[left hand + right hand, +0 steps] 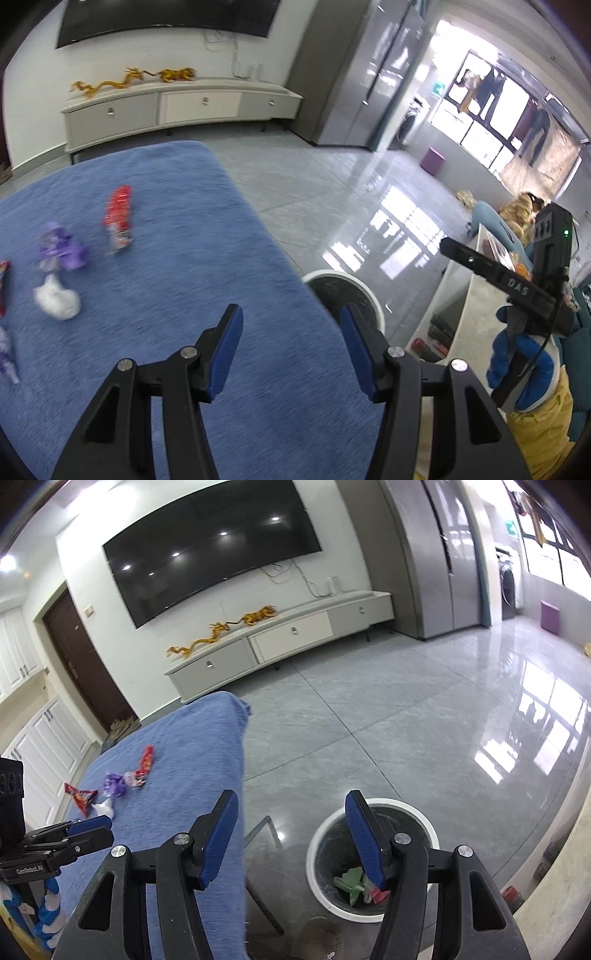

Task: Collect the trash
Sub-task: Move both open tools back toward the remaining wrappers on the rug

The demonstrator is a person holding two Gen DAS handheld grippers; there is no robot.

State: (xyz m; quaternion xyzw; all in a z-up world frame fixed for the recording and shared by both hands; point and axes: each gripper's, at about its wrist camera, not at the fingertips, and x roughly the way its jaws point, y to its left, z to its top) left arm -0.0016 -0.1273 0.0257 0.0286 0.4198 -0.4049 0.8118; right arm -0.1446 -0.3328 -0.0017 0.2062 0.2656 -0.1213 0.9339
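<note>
Several pieces of trash lie on a blue cloth (192,258): a red wrapper (118,218), a purple wrapper (61,249) and a white paper wad (57,302). My left gripper (291,325) hovers open over the cloth's right part, nothing between its fingers. A white bin (334,275) stands on the floor just past the cloth's edge. My right gripper (291,805) is open and empty above the bin (391,805), which holds green and red scraps (351,880). The right wrist view also shows the red wrapper (146,764), the purple wrapper (114,784) and the left gripper (107,829).
A long TV cabinet (291,635) stands against the far wall under a wall screen (210,557). A grey fridge (436,554) is at the right, a purple box (549,616) beyond it. A white low table (461,295) sits right of the bin. Shiny tiled floor lies between.
</note>
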